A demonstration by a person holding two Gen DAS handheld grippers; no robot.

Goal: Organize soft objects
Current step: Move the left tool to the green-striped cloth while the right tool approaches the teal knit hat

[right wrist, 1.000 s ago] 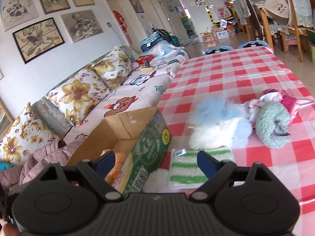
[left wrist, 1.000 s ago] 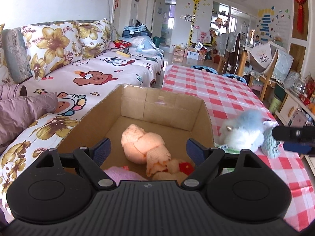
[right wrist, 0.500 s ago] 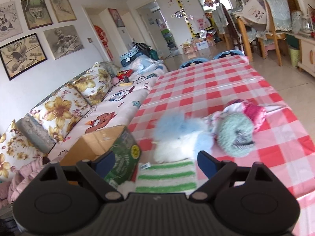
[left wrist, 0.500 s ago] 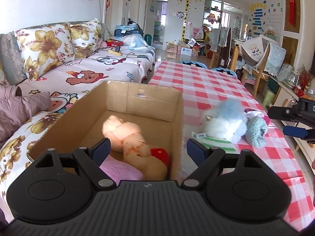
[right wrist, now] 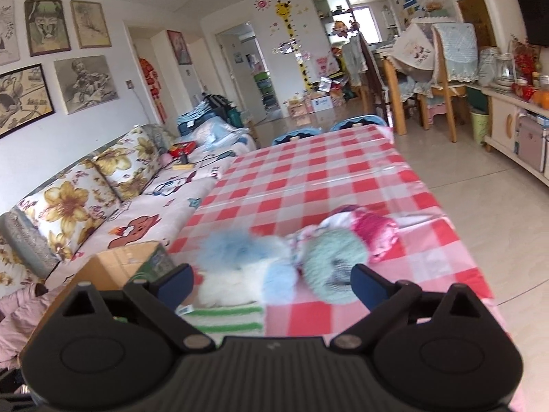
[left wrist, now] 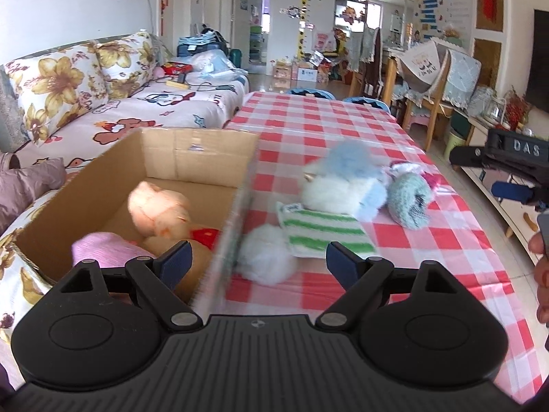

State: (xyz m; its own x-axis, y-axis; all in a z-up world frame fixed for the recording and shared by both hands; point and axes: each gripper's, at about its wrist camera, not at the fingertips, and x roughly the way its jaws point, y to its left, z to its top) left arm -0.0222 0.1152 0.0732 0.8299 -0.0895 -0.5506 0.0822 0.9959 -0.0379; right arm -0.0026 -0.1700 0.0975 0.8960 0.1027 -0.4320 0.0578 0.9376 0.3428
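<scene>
Both tongs, left [left wrist: 257,257] and right [right wrist: 272,279], further right now, off cardboard box [left wrist: 192,151], jaws apart, empty.

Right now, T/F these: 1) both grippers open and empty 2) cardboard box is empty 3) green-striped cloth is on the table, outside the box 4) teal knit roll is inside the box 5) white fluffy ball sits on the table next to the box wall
1) The left gripper and right gripper are open and hold nothing. True.
2) The cardboard box is empty. False: a peach plush toy and a pink soft item lie in it.
3) The green-striped cloth is on the table, outside the box. True.
4) The teal knit roll is inside the box. False: it lies on the checkered tablecloth.
5) The white fluffy ball sits on the table beside the box wall. True.
</scene>
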